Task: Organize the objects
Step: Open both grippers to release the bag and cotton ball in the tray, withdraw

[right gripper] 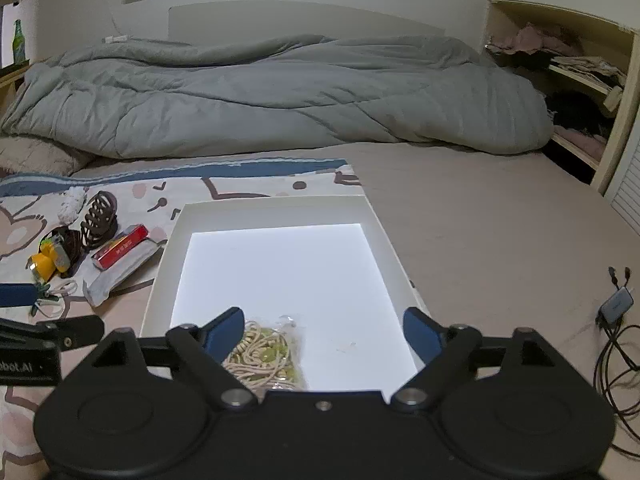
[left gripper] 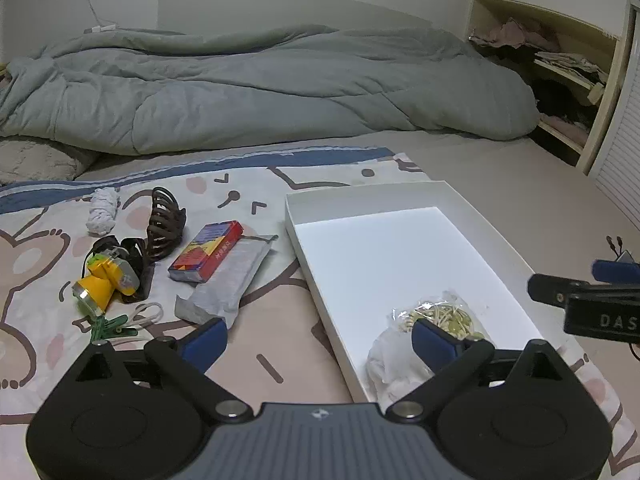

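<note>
A white shallow box [left gripper: 472, 216] [right gripper: 276, 210] lies on the bed. A clear bag of beaded cords [left gripper: 444, 316] [right gripper: 266, 354] lies in its near end, with a white crumpled bag [left gripper: 394, 368] beside it. Left of the box lie a red card box [left gripper: 208, 250] [right gripper: 120, 246] on a grey pouch [left gripper: 230, 280], a brown hair claw [left gripper: 164, 222] [right gripper: 98, 220], a yellow toy [left gripper: 106, 280] [right gripper: 46, 262], a green clip [left gripper: 110, 326] and a white cloth roll [left gripper: 104, 210]. My left gripper [left gripper: 316, 338] is open over the box's left wall. My right gripper [right gripper: 324, 330] is open above the box's near end.
A rumpled grey duvet [left gripper: 260, 88] [right gripper: 280, 96] fills the far bed. An open shelf with clothes [left gripper: 560, 76] [right gripper: 580, 80] stands at the right. A small hub with cables [right gripper: 616, 304] lies on the sheet at the right.
</note>
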A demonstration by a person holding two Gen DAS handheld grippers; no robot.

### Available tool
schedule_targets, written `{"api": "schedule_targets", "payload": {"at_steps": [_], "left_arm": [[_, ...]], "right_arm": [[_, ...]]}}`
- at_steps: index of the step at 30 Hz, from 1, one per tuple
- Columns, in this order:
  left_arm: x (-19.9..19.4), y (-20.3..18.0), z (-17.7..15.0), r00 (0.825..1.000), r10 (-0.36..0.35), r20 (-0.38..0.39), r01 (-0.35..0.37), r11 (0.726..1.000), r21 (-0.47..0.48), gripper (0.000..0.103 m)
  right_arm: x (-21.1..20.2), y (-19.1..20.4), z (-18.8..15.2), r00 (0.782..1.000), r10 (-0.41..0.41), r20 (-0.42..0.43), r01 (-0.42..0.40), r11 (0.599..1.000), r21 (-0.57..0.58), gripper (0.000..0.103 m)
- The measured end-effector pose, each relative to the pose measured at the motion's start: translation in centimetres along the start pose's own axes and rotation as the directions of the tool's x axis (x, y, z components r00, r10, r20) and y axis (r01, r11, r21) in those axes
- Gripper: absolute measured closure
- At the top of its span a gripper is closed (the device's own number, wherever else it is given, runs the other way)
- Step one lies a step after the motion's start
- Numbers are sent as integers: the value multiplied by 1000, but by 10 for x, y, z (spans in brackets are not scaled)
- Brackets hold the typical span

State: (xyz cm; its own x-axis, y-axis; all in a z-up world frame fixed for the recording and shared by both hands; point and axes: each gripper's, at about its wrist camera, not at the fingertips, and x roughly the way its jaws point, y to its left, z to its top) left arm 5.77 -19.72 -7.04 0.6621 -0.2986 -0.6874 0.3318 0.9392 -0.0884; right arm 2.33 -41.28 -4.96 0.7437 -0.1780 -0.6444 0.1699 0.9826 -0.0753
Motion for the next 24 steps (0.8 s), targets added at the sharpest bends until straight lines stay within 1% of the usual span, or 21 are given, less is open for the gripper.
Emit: {"api": "schedule_targets", "payload": {"at_steps": [6,13,19,24], "left_arm": [[-2,2,0,1000,20,17,-20,1000,-11,2],[-4,7,1,999,38,27,-38,999,-8,0],[-7,21,3,998,51,32,-50,998,-41,0],[-10,39,5,996,82,29,-79,994,-77,0]], "right_arm": [[-1,-8,-4,1000,-7,-2,7,999,36,0],[3,-11,-6,1000,-24,-3,24,999,34,0],[4,-8,-5,999,-35,-1,35,999,39,0],[8,0,-2,1000,-27,-10,27,999,34,0]]}}
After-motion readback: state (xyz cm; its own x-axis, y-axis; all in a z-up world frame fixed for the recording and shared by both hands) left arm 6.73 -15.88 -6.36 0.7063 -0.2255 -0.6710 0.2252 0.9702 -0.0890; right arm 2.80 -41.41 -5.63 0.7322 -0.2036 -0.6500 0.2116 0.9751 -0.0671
